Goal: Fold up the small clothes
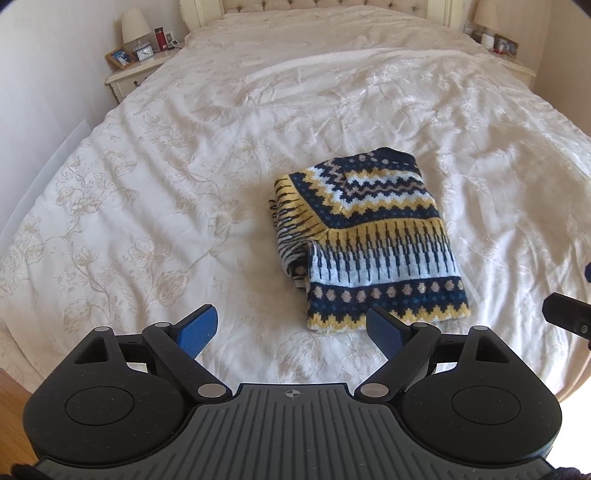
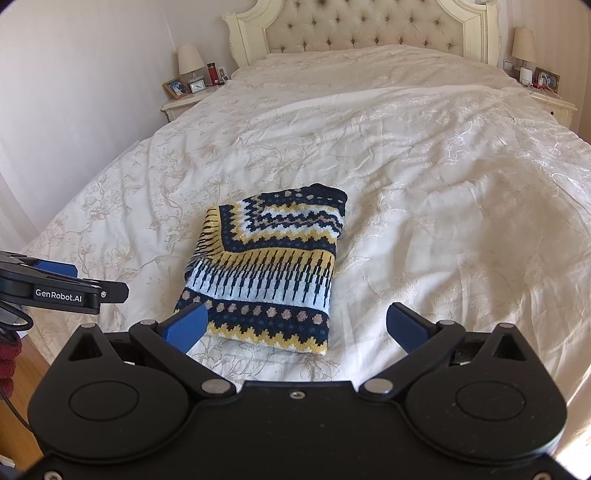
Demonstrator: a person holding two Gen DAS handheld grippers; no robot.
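A knitted garment (image 1: 373,240) in navy, yellow and white zigzag patterns lies folded into a compact rectangle on the cream floral bedspread (image 1: 166,192). My left gripper (image 1: 291,325) hovers open just in front of its near edge, a little to the left, holding nothing. In the right wrist view the same folded knit (image 2: 269,269) sits just beyond my right gripper (image 2: 297,323), which is open and empty, its left blue pad (image 2: 186,325) over the knit's near left corner. The left gripper's body (image 2: 66,290) shows at the left edge there.
A tufted headboard (image 2: 362,33) stands at the far end of the bed. Nightstands with lamps, photo frames and a clock flank it on the left (image 2: 192,92) and right (image 2: 543,96). A wooden floor (image 1: 11,402) shows at the lower left.
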